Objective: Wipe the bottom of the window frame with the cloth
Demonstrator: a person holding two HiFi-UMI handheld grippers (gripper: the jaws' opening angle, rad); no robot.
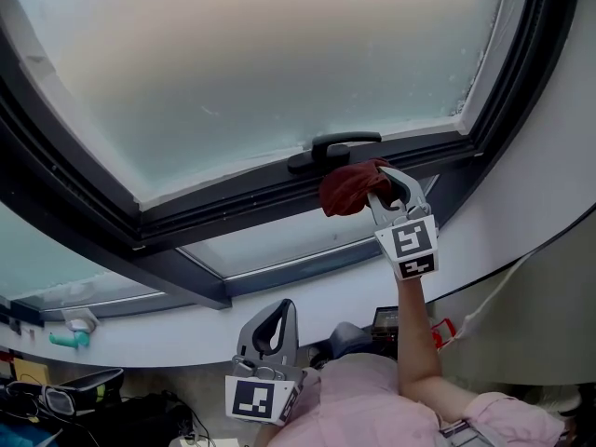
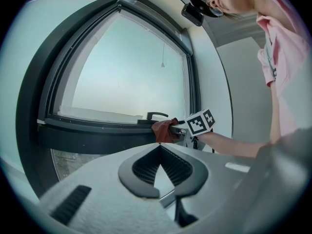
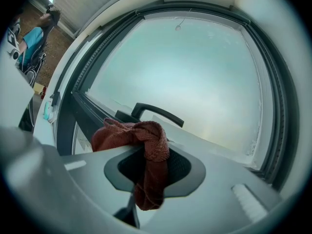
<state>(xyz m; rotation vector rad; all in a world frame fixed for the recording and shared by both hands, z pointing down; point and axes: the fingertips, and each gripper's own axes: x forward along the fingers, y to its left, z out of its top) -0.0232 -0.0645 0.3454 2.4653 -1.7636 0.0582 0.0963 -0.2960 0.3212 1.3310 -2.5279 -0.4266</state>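
Right gripper (image 1: 380,186) grips one red cloth (image 1: 347,189) at the frame (image 1: 233,199), beside its one handle (image 1: 335,147). Left gripper (image 1: 282,311) hangs low, clenched on nothing.

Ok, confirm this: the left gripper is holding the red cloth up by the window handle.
Wrong side: the right gripper is holding the cloth up by the handle. The right gripper view shows it clamped between that gripper's jaws.

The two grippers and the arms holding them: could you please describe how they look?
The left gripper and right gripper are light grey plastic, with curved jaws lined by black ribbed pads. Each carries a white cube with black square markers. The person wears a pink short-sleeved shirt, and the right forearm is uncovered.
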